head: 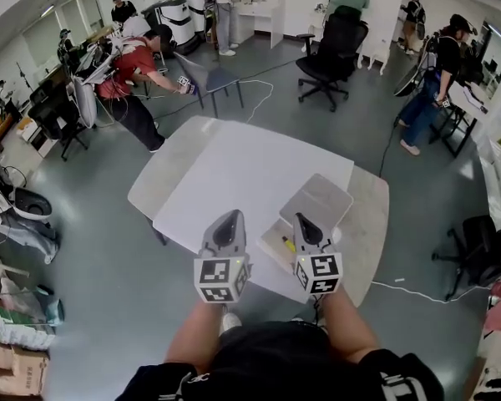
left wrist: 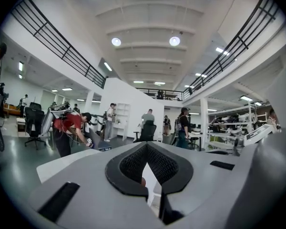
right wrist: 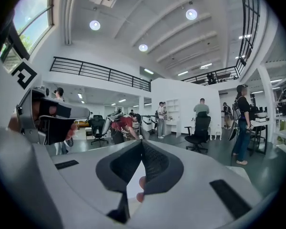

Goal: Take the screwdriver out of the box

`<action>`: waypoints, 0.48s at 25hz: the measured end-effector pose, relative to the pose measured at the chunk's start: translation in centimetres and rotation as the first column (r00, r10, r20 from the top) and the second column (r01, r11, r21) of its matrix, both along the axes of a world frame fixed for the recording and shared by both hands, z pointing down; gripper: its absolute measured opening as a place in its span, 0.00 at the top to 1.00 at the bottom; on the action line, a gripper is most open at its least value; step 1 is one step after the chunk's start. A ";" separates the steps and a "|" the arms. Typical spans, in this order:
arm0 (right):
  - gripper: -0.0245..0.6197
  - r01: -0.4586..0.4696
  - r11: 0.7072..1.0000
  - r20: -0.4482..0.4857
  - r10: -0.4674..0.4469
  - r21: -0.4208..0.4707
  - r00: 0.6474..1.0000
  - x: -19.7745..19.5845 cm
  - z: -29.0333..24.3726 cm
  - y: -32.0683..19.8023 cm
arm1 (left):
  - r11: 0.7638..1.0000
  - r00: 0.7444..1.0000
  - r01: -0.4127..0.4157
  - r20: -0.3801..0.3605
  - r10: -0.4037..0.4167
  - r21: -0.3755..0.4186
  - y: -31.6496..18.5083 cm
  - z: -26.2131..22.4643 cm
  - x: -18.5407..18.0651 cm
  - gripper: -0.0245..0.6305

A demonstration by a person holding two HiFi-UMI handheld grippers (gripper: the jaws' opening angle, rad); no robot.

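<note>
Screwdriver (head: 289, 245) in box (head: 271, 239), partly behind right gripper (head: 306, 220), too small for detail.

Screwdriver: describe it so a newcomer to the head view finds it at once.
Find the white table in the middle. At its near edge an open box lies beside the right gripper. The screwdriver lies inside, the only yellow thing there.

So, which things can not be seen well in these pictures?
- Screwdriver: head view, only a small yellow bit shows, probably its handle; too small to tell its shape.
- Box inside: head view, mostly covered by the right gripper.
- Table and box: in both gripper views, almost wholly hidden under the gray jaw bodies.
</note>
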State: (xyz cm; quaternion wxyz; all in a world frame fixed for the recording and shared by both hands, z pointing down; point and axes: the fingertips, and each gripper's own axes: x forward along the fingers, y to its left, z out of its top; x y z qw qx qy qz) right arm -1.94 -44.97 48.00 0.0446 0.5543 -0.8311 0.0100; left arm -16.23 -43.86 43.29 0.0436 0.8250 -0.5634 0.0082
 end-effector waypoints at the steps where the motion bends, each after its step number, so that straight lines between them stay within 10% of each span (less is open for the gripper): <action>1: 0.94 -0.001 1.000 -0.004 0.001 -0.022 1.000 0.1 0.6 -0.2 | 1.000 1.000 -0.006 -0.002 0.006 -0.005 -0.1 0.2 0.0 0.94; 12: 0.94 0.004 0.960 -0.108 -0.035 -0.279 0.994 0.4 9.0 -0.5 | 0.998 0.999 -0.015 -0.038 0.013 -0.056 -0.3 2.4 -0.4 0.94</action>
